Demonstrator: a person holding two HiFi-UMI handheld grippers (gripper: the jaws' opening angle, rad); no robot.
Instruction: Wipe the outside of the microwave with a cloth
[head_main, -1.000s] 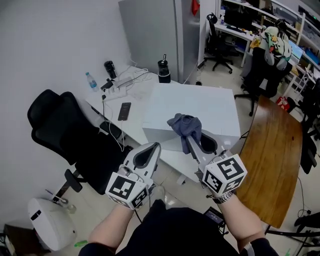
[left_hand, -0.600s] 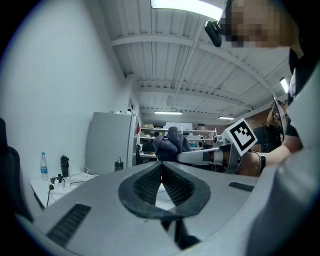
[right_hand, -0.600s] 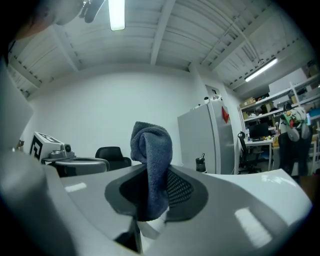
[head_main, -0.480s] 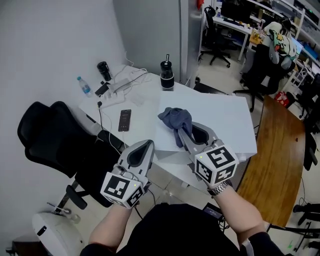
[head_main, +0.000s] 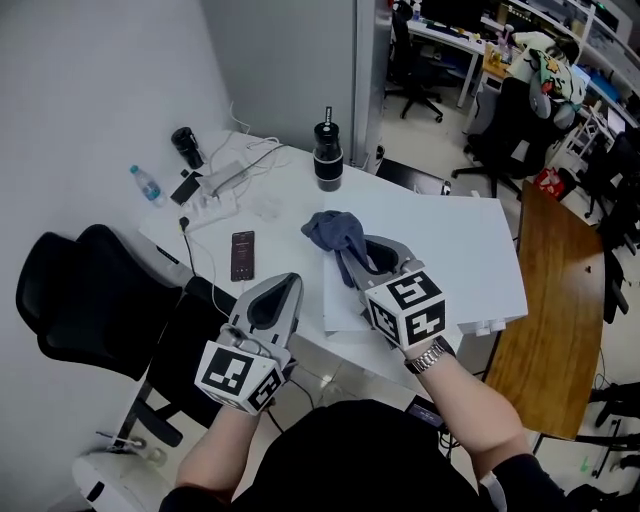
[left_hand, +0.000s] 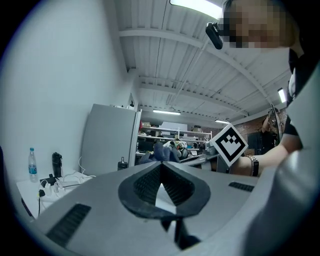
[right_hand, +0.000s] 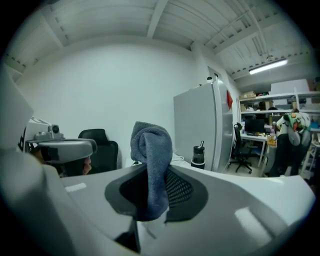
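Note:
The white microwave (head_main: 450, 250) stands on the white desk (head_main: 270, 215), seen from above. My right gripper (head_main: 345, 262) is shut on a blue-grey cloth (head_main: 334, 231), which bunches above the jaws over the microwave's near left part. In the right gripper view the cloth (right_hand: 150, 155) hangs down between the pads of the right gripper (right_hand: 156, 186). My left gripper (head_main: 286, 287) is shut with nothing in it, off the microwave's left near corner above the desk's edge. In the left gripper view the left gripper (left_hand: 161, 169) points level, with the cloth (left_hand: 159, 151) just beyond it.
A phone (head_main: 241, 255), a black tumbler (head_main: 327, 160), a water bottle (head_main: 146, 186) and a power strip with cables (head_main: 218, 178) lie on the desk. A black office chair (head_main: 85, 300) stands at the left. A wooden table (head_main: 545, 290) is at the right, a grey cabinet (head_main: 290, 60) behind.
Both grippers have moved forward toward the desk. The cloth, earlier in front of the microwave's near edge, is now over its near left part. Both jaws stayed shut.

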